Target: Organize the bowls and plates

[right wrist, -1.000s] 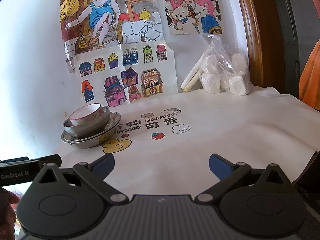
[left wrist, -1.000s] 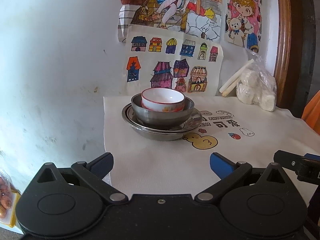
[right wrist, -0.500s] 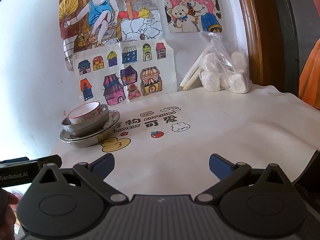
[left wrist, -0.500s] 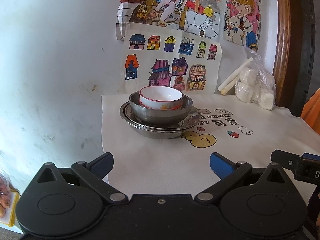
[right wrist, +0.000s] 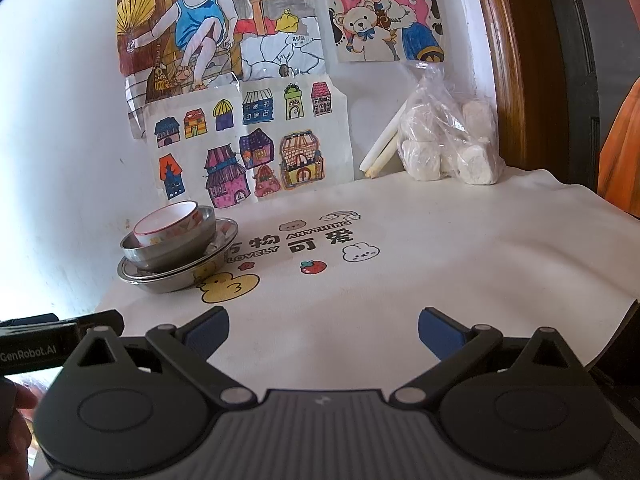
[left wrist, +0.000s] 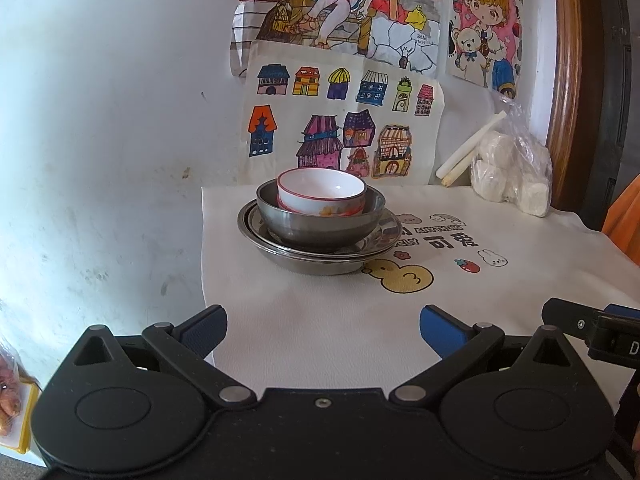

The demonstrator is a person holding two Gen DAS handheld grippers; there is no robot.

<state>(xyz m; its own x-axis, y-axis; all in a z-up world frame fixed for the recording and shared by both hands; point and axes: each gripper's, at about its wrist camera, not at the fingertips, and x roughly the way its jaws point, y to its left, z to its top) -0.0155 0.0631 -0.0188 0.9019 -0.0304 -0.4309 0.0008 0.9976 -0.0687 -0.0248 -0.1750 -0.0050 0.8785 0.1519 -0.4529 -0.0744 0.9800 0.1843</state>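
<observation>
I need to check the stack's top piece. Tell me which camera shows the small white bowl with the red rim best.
The left wrist view: the small white bowl with the red rim sits near centre, its inside visible, nested in the steel bowl. The right wrist view shows it off to the left, smaller and tilted by the lens.

The left gripper (left wrist: 323,330) is matte black: two round discs, triangular cut-outs, silver rivets and blue fingertip pads (left wrist: 442,330). The right gripper (right wrist: 323,330) matches it but has a grey ribbed body; at its 9 o'clock a black bar reads "GenRobot.AI". At 8 o'clock, probably a bare fingertip, blurred
</observation>
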